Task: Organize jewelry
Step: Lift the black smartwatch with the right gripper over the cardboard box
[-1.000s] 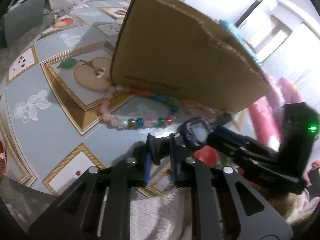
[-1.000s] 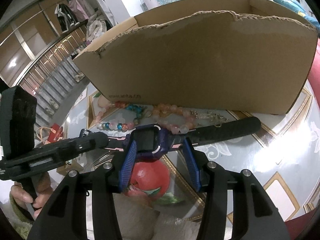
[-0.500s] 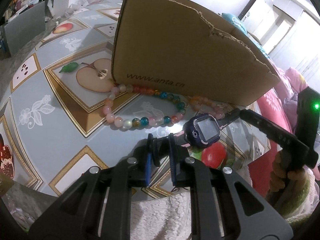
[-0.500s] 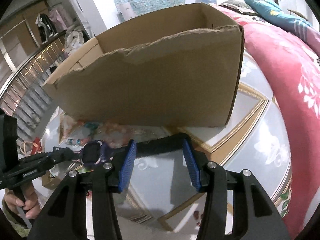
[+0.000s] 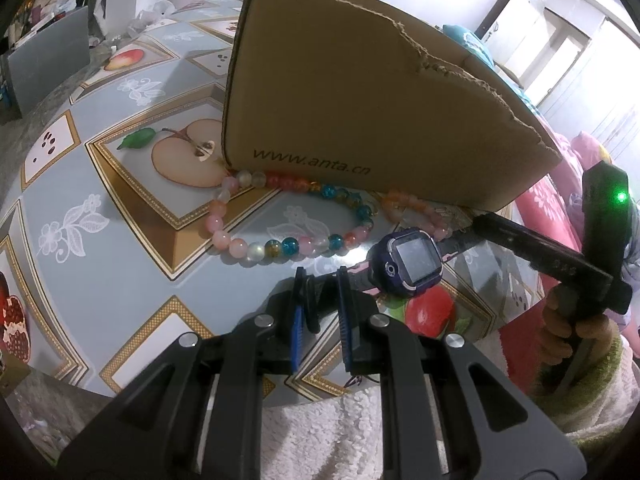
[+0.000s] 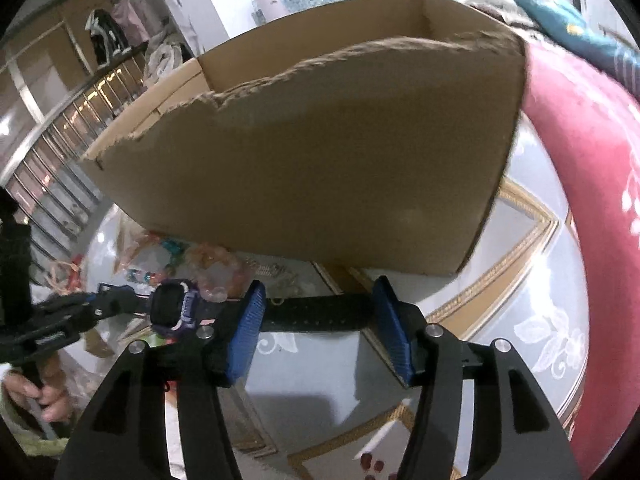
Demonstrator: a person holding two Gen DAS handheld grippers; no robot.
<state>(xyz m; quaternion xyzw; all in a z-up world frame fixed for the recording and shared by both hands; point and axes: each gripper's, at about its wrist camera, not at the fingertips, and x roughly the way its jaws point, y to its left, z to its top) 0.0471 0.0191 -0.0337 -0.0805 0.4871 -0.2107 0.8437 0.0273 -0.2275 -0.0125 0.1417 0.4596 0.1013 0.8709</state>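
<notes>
A purple smart watch [image 5: 412,266] hangs just above the table in front of the cardboard box [image 5: 360,112]. My left gripper [image 5: 320,294] is shut on the watch's buckle-end strap. In the right wrist view the watch [image 6: 174,308] shows at the left, and its black strap [image 6: 316,314] lies across the gap of my right gripper [image 6: 318,312]. That gripper's jaws are opening, and the blue pads stand beside the strap without pinching it. A bracelet of coloured beads [image 5: 280,220] lies on the table against the box front.
The box [image 6: 320,160] is open-topped with a torn front edge. A pink-orange bracelet [image 5: 412,206] and a small chain lie under its front. The fruit-pattern tablecloth [image 5: 100,220] covers the table. Red bedding [image 6: 592,160] lies to the right.
My right gripper has slid right along the strap, from around the watch face to the strap's far end, and its jaws have widened. The left gripper kept its hold and place.
</notes>
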